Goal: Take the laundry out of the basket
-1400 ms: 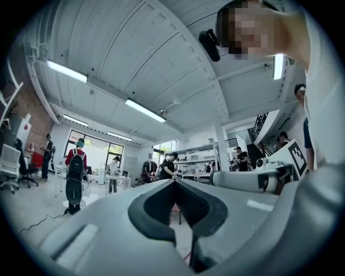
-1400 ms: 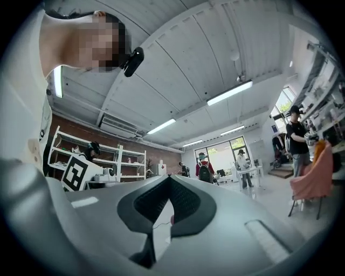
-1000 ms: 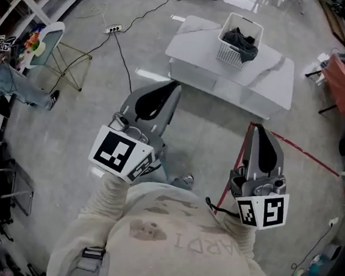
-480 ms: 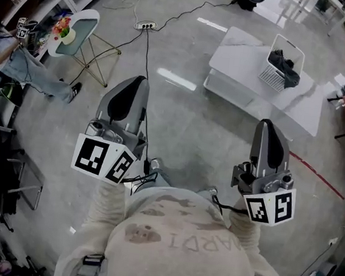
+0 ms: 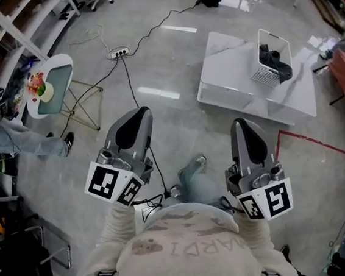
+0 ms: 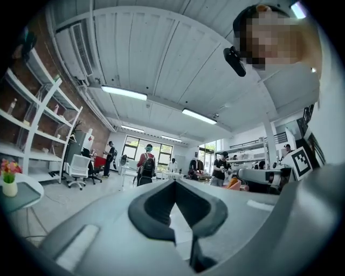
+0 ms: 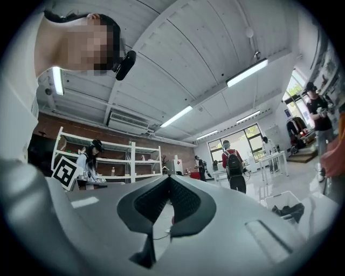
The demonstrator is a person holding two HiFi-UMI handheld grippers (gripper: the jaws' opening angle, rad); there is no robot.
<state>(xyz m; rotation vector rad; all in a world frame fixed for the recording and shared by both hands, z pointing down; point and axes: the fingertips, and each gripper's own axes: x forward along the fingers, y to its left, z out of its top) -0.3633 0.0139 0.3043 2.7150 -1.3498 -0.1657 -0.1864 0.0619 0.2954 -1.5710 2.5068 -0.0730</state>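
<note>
Head view: left tongs (image 5: pixel 139 115) and right tongs (image 5: pixel 245 131), grey with dark pads, are held side by side near the person's chest, pointing away and well apart from the goods. This is judged a carrying posture, the approach not yet made. The white slatted plastic basket (image 5: pixel 264 73) stands at the far right of the low white rectangular surface (image 5: pixel 229 67). It holds the dark crumpled laundry (image 5: pixel 277 58), one piece draped over its right rim. Left gripper view: tongs pressed together, nothing between them, open room beyond. Right gripper view: tongs likewise pressed together and empty. Basket and laundry appear far off at lower right, so this side probably points nearer the goods.
</note>
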